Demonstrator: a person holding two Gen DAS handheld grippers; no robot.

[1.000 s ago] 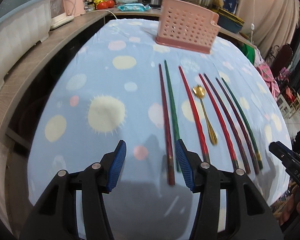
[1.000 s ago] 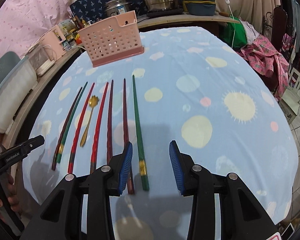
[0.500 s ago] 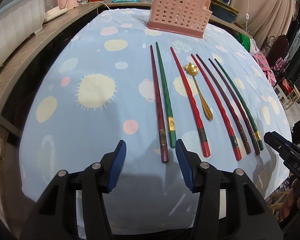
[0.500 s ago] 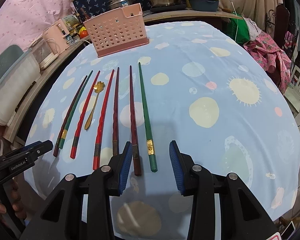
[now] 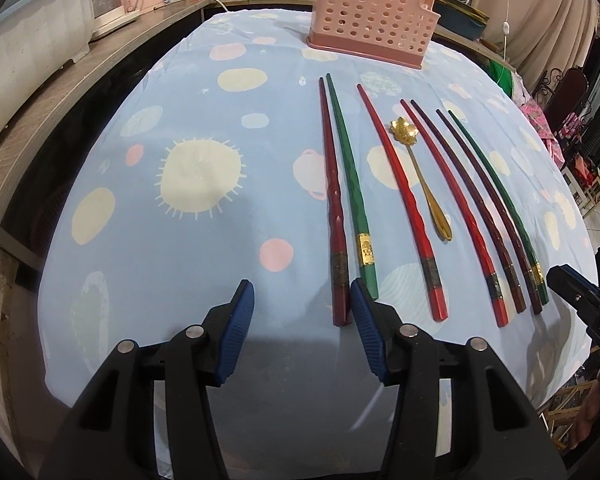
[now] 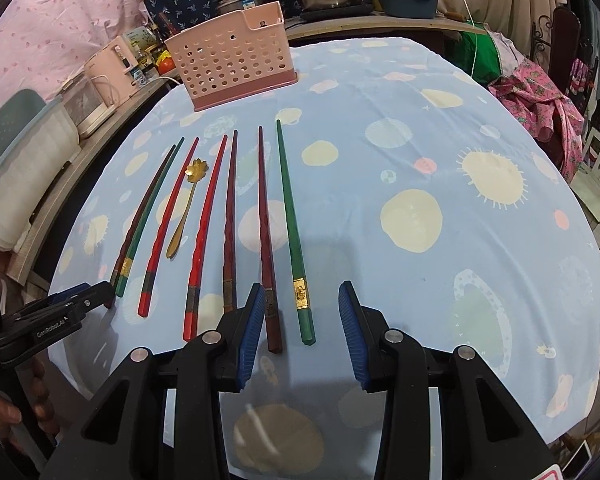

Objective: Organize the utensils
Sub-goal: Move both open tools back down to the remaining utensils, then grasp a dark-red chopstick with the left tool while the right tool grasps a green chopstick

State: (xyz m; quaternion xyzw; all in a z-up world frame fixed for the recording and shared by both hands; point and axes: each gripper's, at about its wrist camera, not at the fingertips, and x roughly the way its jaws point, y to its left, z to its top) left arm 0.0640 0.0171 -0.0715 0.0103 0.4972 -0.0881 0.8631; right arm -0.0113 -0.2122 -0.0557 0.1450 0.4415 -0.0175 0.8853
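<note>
Pink basket (image 5: 370, 20) stands beyond seven chopsticks (image 5: 400, 204) and a gold spoon (image 5: 420, 176); left gripper (image 5: 302, 332) and right gripper (image 6: 298, 330) hover with jaws apart, empty.

A basket (image 5: 370, 26) stands at the far end of the tabletop (image 5: 204, 240). In front of the basket, seven chopsticks (image 5: 398, 200) lie side by side pointing toward it, a spoon (image 5: 420, 178) lying among them.

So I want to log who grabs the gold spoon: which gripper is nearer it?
Roughly even, perhaps left. The left gripper sits left of the gold spoon; the right gripper sits right of it.
</note>
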